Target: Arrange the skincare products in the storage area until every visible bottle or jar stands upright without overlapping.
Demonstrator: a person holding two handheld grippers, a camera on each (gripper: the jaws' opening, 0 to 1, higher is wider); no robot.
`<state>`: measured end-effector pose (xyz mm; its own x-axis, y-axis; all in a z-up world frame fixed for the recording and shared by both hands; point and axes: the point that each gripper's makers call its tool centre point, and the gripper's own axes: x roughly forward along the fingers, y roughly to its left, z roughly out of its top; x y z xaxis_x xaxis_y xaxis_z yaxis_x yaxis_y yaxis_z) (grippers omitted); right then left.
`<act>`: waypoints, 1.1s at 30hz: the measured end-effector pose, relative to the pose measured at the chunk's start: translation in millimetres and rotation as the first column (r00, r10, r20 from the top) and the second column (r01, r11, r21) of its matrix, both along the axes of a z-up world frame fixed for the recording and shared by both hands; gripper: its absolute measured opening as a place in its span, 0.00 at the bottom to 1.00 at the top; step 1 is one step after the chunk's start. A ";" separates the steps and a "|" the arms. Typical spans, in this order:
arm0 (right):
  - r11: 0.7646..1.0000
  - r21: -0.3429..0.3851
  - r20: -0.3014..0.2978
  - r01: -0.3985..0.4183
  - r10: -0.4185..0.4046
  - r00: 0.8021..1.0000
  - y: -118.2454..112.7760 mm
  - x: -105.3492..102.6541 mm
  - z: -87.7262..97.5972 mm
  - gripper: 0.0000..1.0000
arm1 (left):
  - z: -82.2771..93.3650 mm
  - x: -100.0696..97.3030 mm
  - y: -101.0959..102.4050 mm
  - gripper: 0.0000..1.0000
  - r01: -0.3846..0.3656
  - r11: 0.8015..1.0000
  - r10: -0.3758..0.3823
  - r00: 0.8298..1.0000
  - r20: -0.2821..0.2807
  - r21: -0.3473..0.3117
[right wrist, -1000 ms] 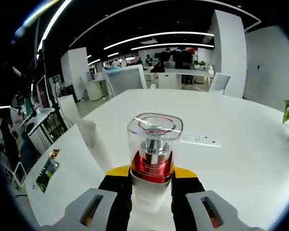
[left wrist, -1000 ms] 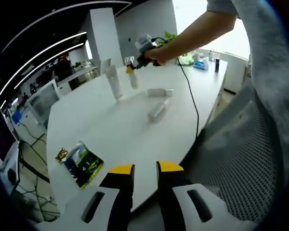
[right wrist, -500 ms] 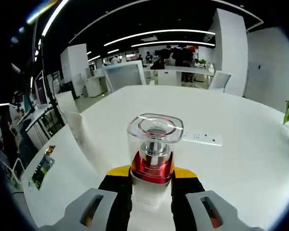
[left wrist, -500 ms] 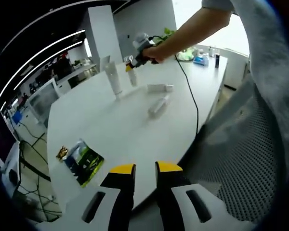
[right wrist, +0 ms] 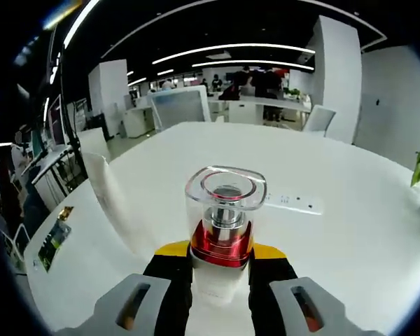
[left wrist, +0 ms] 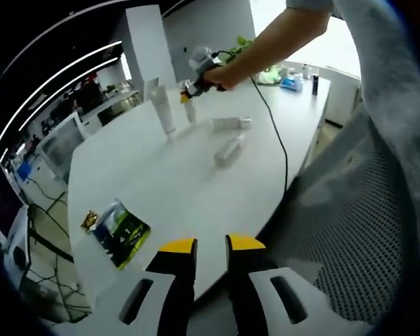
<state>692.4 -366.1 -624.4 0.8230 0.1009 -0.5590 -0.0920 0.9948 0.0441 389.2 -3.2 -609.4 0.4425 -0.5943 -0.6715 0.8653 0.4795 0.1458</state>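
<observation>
Pump bottle (right wrist: pixel 222 224) apparently clamped in right claw (right wrist: pixel 221 260).

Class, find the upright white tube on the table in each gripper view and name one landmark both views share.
Left gripper view: the white tube stands upper left of centre, just left of the right tongs.
Right gripper view: the white tube stands left of the clear-capped bottle gripped in the tongs.
Shared landmark: the green packet near the table edge.

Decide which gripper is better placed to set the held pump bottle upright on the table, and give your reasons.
Right. The right gripper already clamps the pump bottle upright over the table, beside the standing tube. The left gripper hangs at the near edge.
</observation>
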 end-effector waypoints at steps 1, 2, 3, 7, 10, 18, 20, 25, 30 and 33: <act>1.000 0.003 0.001 0.001 -0.001 1.000 -0.1 0.4 -0.5 0.24 | -0.2 0.1 0.0 0.14 0.000 1.000 0.000 1.000 -0.001 0.001; 1.000 0.006 0.003 0.000 0.000 1.000 0.1 1.2 -1.3 0.24 | -0.5 0.1 0.2 0.14 0.000 1.000 0.000 1.000 -0.001 0.003; 1.000 0.004 0.006 -0.003 0.003 1.000 0.3 1.9 -1.7 0.24 | -0.7 0.0 0.2 0.14 0.000 1.000 0.000 1.000 -0.002 0.003; 1.000 -0.003 0.019 -0.003 0.003 1.000 -0.8 4.2 -2.7 0.24 | -1.0 0.5 0.4 0.15 0.000 1.000 0.000 1.000 0.001 0.007; 1.000 0.000 0.031 -0.004 0.004 1.000 -0.5 5.9 -2.4 0.24 | -2.4 -0.2 0.6 0.15 0.001 1.000 -0.001 1.000 -0.004 0.012; 1.000 -0.019 0.105 -0.018 0.020 0.994 6.6 5.4 -2.9 0.24 | -3.5 -0.5 0.9 0.14 0.000 1.000 0.000 1.000 -0.011 0.017; 0.999 -0.032 0.110 -0.020 0.023 0.994 6.4 5.4 -2.7 0.24 | -4.0 -0.7 1.1 0.14 0.001 1.000 -0.001 1.000 -0.011 0.021; 0.999 -0.035 0.130 -0.026 0.031 0.991 6.9 2.3 -2.3 0.24 | -3.9 -0.8 1.0 0.14 0.004 1.000 -0.004 1.000 -0.010 0.022; 0.998 -0.050 0.134 -0.038 0.044 0.990 9.1 -0.6 -1.8 0.24 | -3.0 -0.5 0.8 0.14 0.005 1.000 -0.005 1.000 -0.007 0.018; 0.998 -0.054 0.133 -0.041 0.048 0.990 7.7 1.0 -1.9 0.24 | -2.3 0.2 1.0 0.14 0.003 1.000 -0.003 1.000 -0.003 0.017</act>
